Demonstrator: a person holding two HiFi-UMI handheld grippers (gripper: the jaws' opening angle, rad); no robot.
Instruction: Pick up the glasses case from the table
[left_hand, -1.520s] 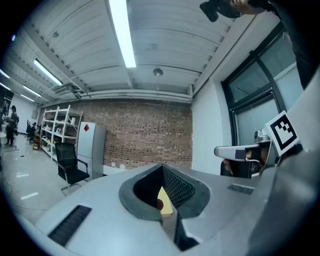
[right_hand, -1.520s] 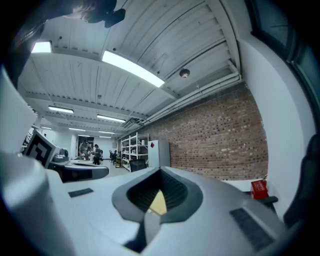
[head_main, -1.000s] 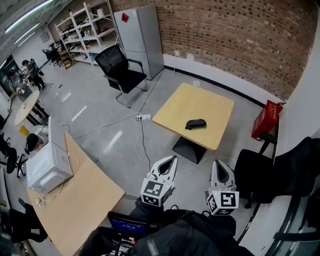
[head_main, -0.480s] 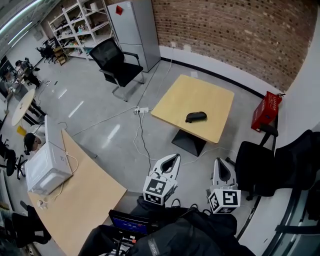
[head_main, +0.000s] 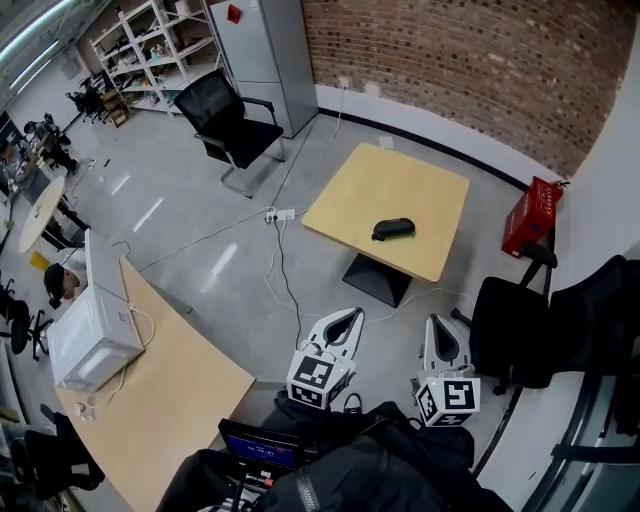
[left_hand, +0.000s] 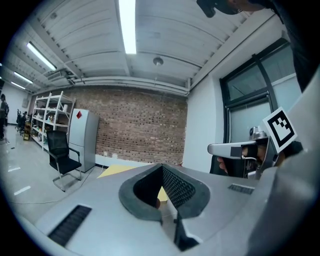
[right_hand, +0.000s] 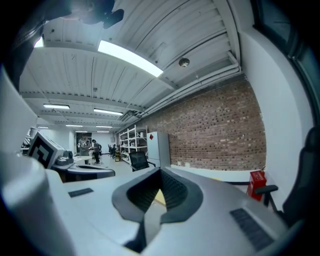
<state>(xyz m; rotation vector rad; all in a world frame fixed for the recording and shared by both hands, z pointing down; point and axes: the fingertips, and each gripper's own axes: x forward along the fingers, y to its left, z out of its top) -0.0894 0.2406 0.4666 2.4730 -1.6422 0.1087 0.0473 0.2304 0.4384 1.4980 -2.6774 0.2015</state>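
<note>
Glasses case (head_main: 393, 229), dark and oblong, lies on the square tabletop (head_main: 370, 190), a little right of its middle and toward its front edge (the edge facing the person).

A brick wall (head_main: 480, 60) runs behind the square tabletop, and grey floor (head_main: 190, 230) surrounds it. Well to the front left of it stands a long wooden tabletop (head_main: 170, 400) carrying a white appliance (head_main: 90, 345). Beyond its far left corner stands a tall grey fridge (head_main: 265, 50), with a black office chair (head_main: 225, 125) beside that. A second black chair (head_main: 510, 340) sits off its front right corner, and a red box (head_main: 527, 217) stands on the floor just past its right edge. A white power strip (head_main: 280, 214) with trailing cables lies on the floor near its left corner.

Both grippers hang over the floor in front of the square tabletop, well apart from it and from the case. The left gripper (head_main: 349, 314) (left_hand: 161, 166) has its jaws pressed together with nothing between them. The right gripper (head_main: 437, 322) (right_hand: 160, 170) is likewise closed and empty.
</note>
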